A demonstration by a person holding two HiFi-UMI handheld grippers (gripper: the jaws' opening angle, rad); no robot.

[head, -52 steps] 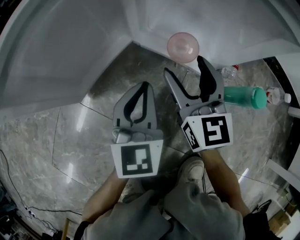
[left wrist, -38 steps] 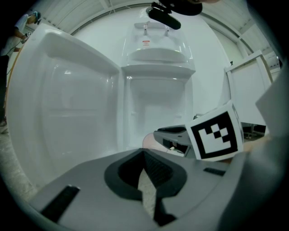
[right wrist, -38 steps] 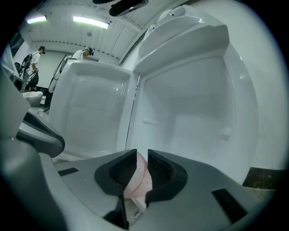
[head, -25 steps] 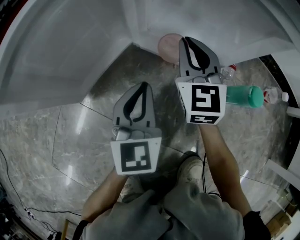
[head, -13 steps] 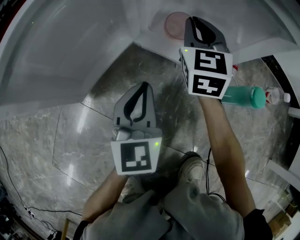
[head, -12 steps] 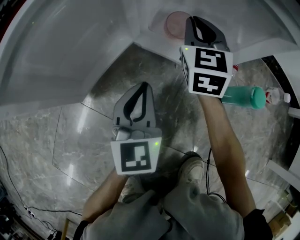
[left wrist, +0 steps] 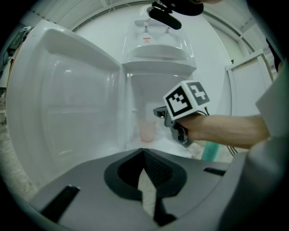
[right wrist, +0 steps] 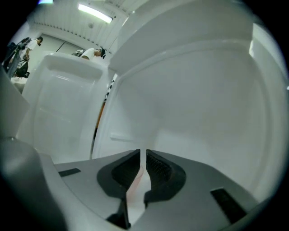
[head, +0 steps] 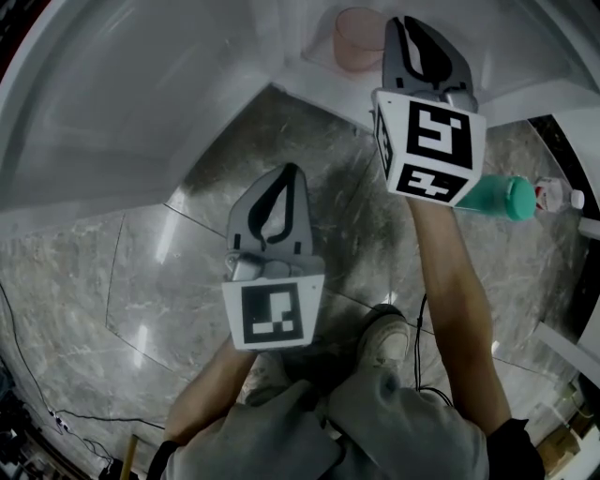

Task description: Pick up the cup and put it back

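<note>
A translucent pink cup (head: 356,37) hangs upright inside the open white cabinet (head: 187,84), just left of my right gripper (head: 412,23). That gripper is shut on the cup's rim wall. In the right gripper view a pink strip of the cup (right wrist: 134,187) shows between the nearly closed jaws of the right gripper (right wrist: 143,155). The left gripper view shows the cup (left wrist: 147,131) beside the right gripper (left wrist: 159,110). My left gripper (head: 289,173) hovers over the floor, shut and empty, and in its own view the left gripper (left wrist: 144,152) points at the cabinet.
A green bottle (head: 492,195) and a clear plastic bottle (head: 558,195) lie on the marble floor at the right. The cabinet door (left wrist: 63,99) stands open to the left. The person's shoe (head: 384,342) is below the grippers. White panels stand at the right.
My right gripper has moved up the picture and deeper into the cabinet, and the pink cup has gone with it. The left gripper has stayed where it was.
</note>
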